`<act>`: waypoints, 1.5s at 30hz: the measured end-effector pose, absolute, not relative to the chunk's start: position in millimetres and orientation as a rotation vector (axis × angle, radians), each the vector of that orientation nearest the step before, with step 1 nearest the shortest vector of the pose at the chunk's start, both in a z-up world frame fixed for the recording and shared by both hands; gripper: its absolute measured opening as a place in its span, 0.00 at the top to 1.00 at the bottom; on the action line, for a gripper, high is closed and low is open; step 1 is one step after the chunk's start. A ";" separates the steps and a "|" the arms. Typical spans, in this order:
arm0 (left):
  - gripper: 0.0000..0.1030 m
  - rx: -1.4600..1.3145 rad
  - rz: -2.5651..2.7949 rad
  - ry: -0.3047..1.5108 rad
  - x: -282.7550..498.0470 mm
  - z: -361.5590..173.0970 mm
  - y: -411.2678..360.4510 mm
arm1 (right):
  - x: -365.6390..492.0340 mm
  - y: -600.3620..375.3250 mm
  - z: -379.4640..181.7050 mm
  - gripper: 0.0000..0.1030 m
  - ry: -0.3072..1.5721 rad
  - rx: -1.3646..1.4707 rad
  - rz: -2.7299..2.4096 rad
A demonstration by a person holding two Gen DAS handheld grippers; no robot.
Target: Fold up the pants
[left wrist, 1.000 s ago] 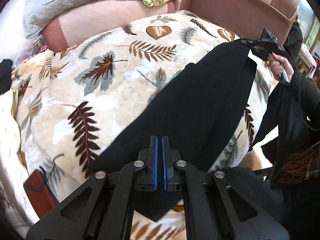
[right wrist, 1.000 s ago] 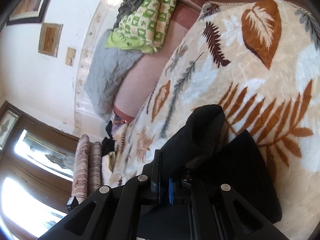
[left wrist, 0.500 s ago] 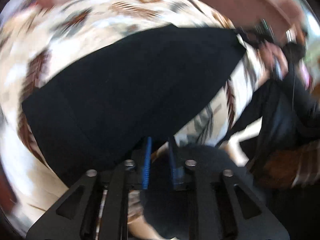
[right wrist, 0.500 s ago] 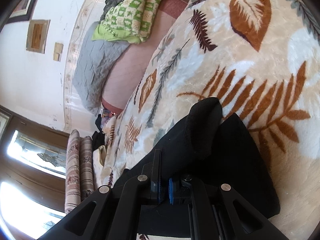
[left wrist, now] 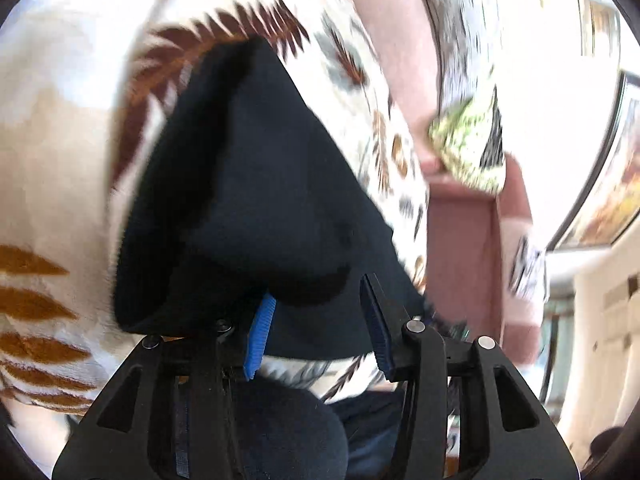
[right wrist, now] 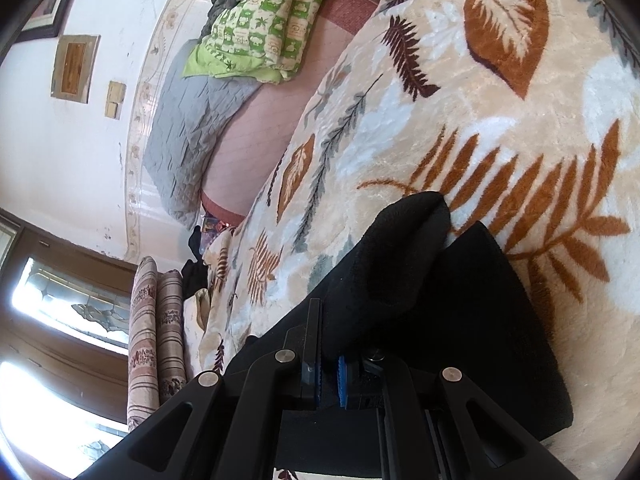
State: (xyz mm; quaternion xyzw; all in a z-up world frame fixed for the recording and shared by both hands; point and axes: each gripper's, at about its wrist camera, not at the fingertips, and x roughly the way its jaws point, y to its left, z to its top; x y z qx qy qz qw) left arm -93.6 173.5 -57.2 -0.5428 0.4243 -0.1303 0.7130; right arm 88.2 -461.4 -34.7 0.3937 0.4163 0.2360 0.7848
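Since left tool (left wrist: 316, 320) spread, pants (left wrist: 256, 200) released.

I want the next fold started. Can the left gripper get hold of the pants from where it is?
Probably yes. The left gripper is open, and the pants bulge right at its fingers with nothing between.

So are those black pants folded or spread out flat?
Folded: the pants lie doubled in layers on the blanket, one rolled edge pinched in the right gripper.
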 end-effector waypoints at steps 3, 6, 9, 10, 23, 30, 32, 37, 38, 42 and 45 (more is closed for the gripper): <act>0.57 -1.239 -0.263 0.883 -105.0 -51.8 188.3 | 87.7 -462.7 -35.7 0.95 0.901 0.855 0.503; 0.56 -1.273 -0.229 0.827 -114.5 -49.9 203.1 | 88.2 -464.6 -36.9 0.95 0.901 0.861 0.500; 0.50 -1.292 -0.224 0.786 -119.0 -50.3 212.9 | 89.2 -463.2 -36.9 0.95 0.900 0.859 0.503; 0.50 -1.284 -0.236 0.790 -117.0 -48.8 210.6 | 89.4 -462.5 -36.8 0.95 0.900 0.859 0.504; 0.96 -1.001 -0.299 0.785 -93.2 -10.9 158.2 | 90.1 -469.6 -47.6 0.95 0.944 0.917 0.514; 0.96 -1.238 -0.258 0.512 -47.2 14.7 215.3 | 110.9 -476.5 -36.4 0.96 0.858 1.019 0.586; 0.96 -1.302 -0.214 0.457 -23.4 9.0 233.1 | 132.3 -477.0 -37.9 0.96 0.838 1.085 0.602; 0.96 -1.375 -0.124 0.484 40.1 -25.4 258.5 | 185.6 -457.0 -39.3 0.95 0.829 1.091 0.633; 0.96 -1.367 -0.096 0.501 44.1 -29.6 258.9 | 193.5 -452.4 -38.7 0.94 0.821 1.084 0.641; 0.96 -1.342 -0.079 0.493 39.2 -31.0 254.4 | 219.7 -448.5 -27.3 0.66 0.704 0.973 0.553; 0.93 -1.295 -0.100 0.493 35.2 -19.7 235.2 | 225.6 -460.1 -25.8 0.47 0.643 0.990 0.481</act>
